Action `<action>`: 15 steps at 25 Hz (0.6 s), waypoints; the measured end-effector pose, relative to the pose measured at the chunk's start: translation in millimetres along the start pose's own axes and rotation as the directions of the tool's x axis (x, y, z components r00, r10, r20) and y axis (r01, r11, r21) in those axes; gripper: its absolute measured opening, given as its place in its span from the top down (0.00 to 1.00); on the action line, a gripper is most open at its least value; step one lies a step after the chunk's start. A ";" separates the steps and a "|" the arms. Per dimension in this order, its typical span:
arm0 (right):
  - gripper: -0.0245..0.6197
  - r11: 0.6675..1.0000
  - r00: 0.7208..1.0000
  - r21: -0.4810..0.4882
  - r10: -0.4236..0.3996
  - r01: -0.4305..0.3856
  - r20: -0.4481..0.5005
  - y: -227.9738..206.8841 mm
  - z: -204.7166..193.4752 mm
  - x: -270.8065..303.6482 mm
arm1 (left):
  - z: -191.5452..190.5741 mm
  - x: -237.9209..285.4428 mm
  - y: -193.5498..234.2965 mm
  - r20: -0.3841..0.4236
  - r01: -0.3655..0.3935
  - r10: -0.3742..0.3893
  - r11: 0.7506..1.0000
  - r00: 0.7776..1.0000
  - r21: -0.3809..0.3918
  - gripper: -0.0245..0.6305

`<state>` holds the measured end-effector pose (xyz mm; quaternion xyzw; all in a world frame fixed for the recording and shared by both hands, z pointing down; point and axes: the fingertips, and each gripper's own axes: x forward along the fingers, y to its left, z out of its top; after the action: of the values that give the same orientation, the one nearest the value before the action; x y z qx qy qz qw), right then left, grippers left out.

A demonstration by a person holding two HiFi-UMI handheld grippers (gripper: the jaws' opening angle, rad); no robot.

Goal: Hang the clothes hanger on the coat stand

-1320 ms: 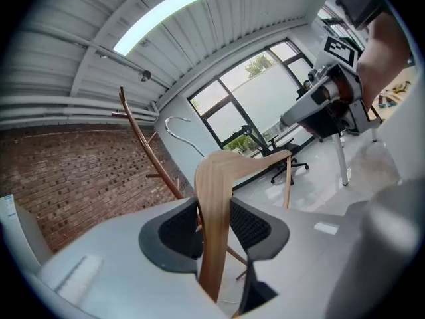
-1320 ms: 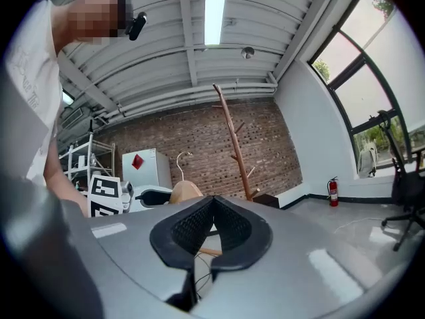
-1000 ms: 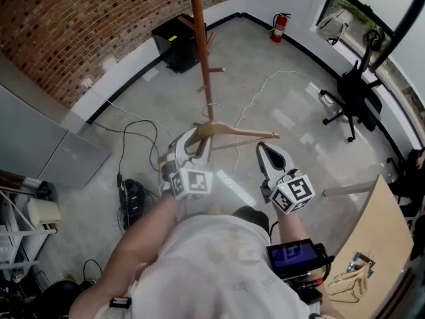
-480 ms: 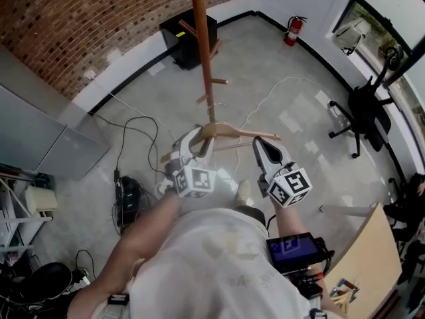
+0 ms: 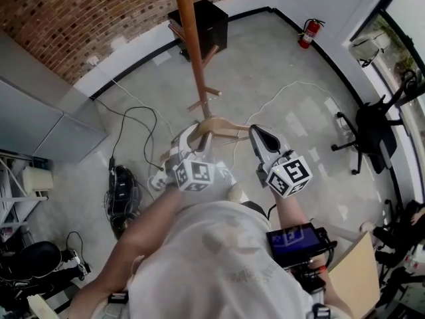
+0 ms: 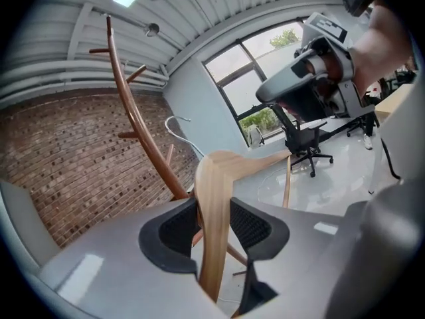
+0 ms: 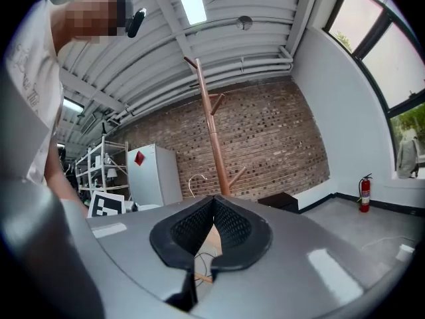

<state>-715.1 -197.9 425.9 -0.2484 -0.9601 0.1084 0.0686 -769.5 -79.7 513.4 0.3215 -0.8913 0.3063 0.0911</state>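
Note:
The wooden coat stand (image 5: pixel 189 52) rises ahead, with short pegs low on its pole. My left gripper (image 5: pixel 198 137) is shut on the left arm of the pale wooden hanger (image 5: pixel 222 126), which sits just in front of the pole's lower pegs. In the left gripper view the hanger (image 6: pixel 214 191) runs up between the pads, its metal hook (image 6: pixel 174 121) beside the coat stand (image 6: pixel 136 118). My right gripper (image 5: pixel 256 131) hovers by the hanger's right end. In the right gripper view the gripper (image 7: pixel 214 201) has its tips touching, and the coat stand (image 7: pixel 211 138) stands straight ahead.
A black cabinet (image 5: pixel 206 15) stands against the brick wall behind the stand. A fire extinguisher (image 5: pixel 309 32) is in the far corner and an office chair (image 5: pixel 372 128) stands at the right. Cables (image 5: pixel 133 121) and a black bag (image 5: pixel 119 188) lie on the floor at the left.
Both grippers and the hanger have come closer to the coat stand; the hanger's top is now right at the pole's lower pegs. The left grip has not changed.

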 end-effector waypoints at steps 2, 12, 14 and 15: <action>0.94 1.000 1.000 0.003 0.025 -0.025 -0.017 -10.4 -2.6 5.0 | -4.6 17.0 0.6 -0.033 -0.018 0.017 0.999 0.999 -0.029 0.73; 0.94 0.995 0.994 0.023 0.094 -0.092 -0.064 -70.0 -0.6 14.8 | -41.3 90.3 -5.9 -0.200 -0.093 0.073 0.992 0.977 -0.091 0.73; 0.94 0.995 0.993 0.027 0.096 -0.094 -0.068 -75.5 -2.1 13.6 | -50.7 95.1 -9.5 -0.217 -0.100 0.079 0.991 0.973 -0.085 0.73; 0.94 0.995 0.993 0.029 0.097 -0.095 -0.074 -77.9 -3.8 12.8 | -55.4 97.4 -11.1 -0.225 -0.103 0.082 0.991 0.971 -0.081 0.73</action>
<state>-761.5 -257.4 449.5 -0.2974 -0.9423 0.1145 0.1025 -840.1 -103.3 597.9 0.2391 -0.9029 0.3027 0.1899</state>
